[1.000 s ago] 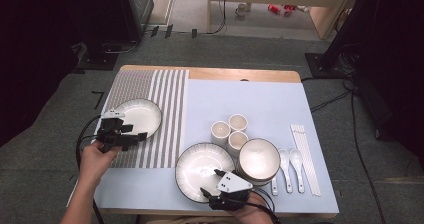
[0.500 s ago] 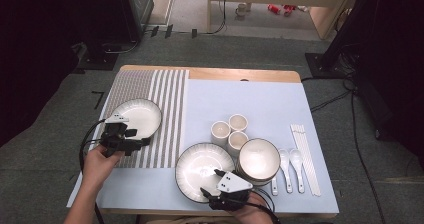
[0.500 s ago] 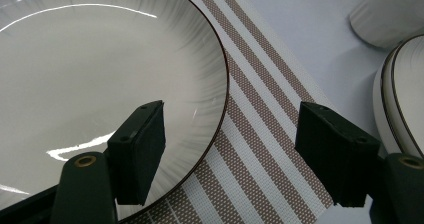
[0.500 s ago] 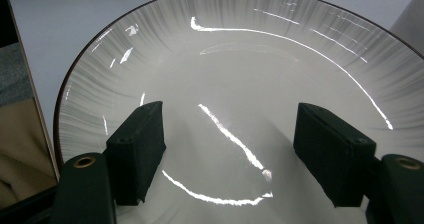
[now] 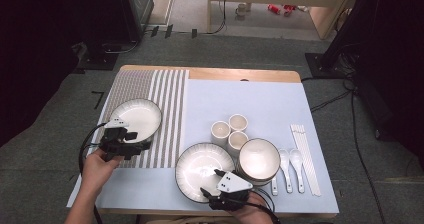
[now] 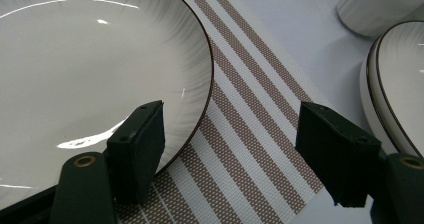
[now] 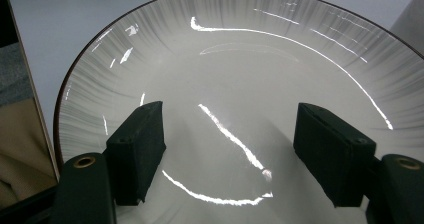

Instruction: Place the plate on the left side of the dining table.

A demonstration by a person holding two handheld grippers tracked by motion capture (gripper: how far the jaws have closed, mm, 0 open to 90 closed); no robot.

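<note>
I'm setting plates: left gripper (image 5: 131, 145) fingers gape empty beside plate (image 5: 136, 119); next, right gripper (image 5: 218, 190), also agape, must clamp second plate (image 5: 202, 164).

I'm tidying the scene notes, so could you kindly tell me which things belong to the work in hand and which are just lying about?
In hand:
- left tongs, open at the plate on the striped mat
- right tongs, open over the near plate

Lying about:
- three cups
- bowl
- two spoons
- chopsticks
</note>
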